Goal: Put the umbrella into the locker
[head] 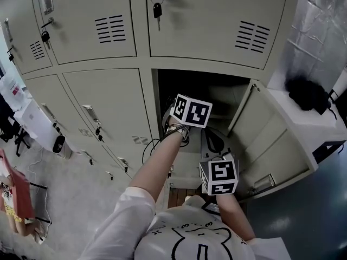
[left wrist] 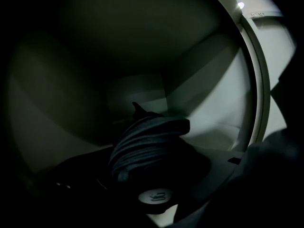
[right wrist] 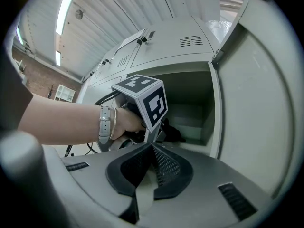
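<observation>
Left tool [head: 184, 118] reaches into the open locker [head: 227, 93]. Its own view, very dark, shows what the head view hides: the folded umbrella [left wrist: 147, 144] inside, tip toward the far wall, between jaws standing partway apart. Whether they press on it, it's too dark to tell. Door [head: 274, 145] hangs wide to the right, leaving the opening free. Right tool [right wrist: 152, 148] hovers near, outside, jaws together and empty.

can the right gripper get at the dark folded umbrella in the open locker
Probably not: the left hand sits in the opening of the beige metal locker, straight ahead of the right gripper, and the dark folded umbrella lies behind it.
</observation>
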